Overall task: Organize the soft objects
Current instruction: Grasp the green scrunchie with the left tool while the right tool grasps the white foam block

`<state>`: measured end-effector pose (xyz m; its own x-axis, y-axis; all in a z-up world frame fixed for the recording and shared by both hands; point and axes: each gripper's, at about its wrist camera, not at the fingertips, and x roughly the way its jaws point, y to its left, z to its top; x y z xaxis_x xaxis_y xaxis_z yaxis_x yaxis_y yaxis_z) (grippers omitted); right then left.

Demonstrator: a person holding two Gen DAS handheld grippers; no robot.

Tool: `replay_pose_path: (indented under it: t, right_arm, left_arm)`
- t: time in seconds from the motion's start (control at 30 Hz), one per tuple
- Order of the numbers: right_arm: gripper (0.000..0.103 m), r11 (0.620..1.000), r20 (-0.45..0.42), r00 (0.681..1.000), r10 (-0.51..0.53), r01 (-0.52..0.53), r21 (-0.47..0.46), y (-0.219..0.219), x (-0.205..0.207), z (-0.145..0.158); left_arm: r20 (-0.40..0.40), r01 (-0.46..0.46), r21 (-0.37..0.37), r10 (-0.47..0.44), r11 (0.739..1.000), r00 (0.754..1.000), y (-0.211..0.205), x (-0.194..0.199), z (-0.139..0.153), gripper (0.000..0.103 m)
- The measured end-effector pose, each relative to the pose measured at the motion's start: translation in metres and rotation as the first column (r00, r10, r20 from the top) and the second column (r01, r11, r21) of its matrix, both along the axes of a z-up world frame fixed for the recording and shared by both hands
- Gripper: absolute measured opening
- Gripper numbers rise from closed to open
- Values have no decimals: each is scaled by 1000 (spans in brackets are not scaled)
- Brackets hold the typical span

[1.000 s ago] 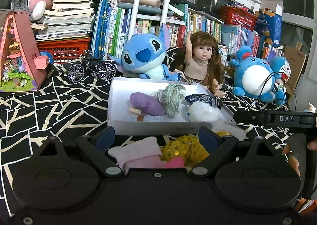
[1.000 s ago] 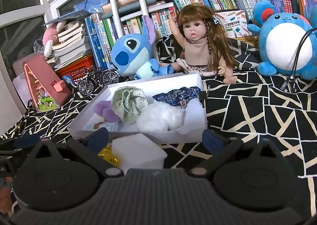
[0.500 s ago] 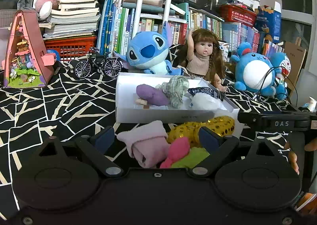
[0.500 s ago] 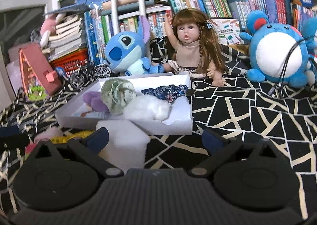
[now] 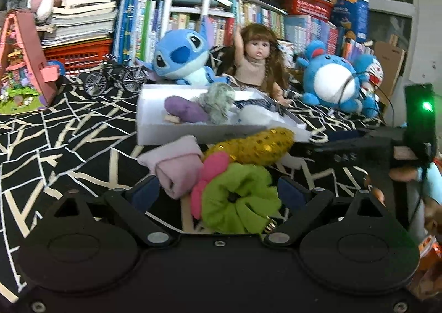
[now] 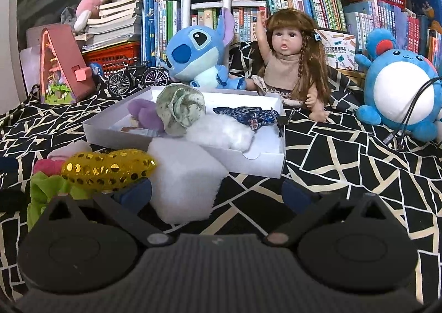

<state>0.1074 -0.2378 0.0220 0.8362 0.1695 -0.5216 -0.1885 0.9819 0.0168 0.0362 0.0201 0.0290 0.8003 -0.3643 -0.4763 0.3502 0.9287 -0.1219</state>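
Note:
A white box [image 5: 193, 130] [image 6: 265, 166] holds a purple pouch [image 5: 185, 110], a green floral scrunchie [image 6: 181, 107], a white fluffy piece [image 6: 221, 130] and a dark blue scrunchie [image 6: 248, 115]. In front of the box lie a pale pink cloth [image 5: 176, 166], a gold sequin piece [image 5: 254, 147] [image 6: 110, 166], a hot pink piece [image 5: 212, 172], a lime green scrunchie [image 5: 237, 199] and a white foam block [image 6: 185, 177]. My left gripper [image 5: 218, 191] is open over the green scrunchie. My right gripper [image 6: 215, 193] is open with the foam block by its left finger.
A Stitch plush [image 6: 196, 53], a doll [image 6: 290, 64] and a blue round plush [image 6: 400, 97] sit behind the box. A model bicycle [image 5: 116, 79] and a pink toy house [image 5: 22, 75] stand at the left. Books line the back. The right gripper body [image 5: 386, 144] sits at the right of the left view.
Both grippers have pulled back from the box. The green scrunchie and hot pink piece have come into the left view. Both stay open.

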Motion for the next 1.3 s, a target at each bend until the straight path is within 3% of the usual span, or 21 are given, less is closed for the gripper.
replay_pose_path:
  t: [0.3, 0.7, 1.3]
  right_arm:
    - [103, 999, 38, 999, 10, -9, -32, 6, 5, -3]
    - [103, 996, -10, 997, 76, -77, -51, 21, 15, -6]
    - [103, 993, -48, 994, 101, -104, -62, 33, 28, -11]
  left_arm:
    - [-22, 15, -12, -16, 1000, 1000, -11, 2, -11, 92]
    - [-20, 14, -13, -14, 1000, 1000, -26, 10, -18, 92]
    - [26, 13, 59, -14, 998, 1000, -34, 11, -28, 87]
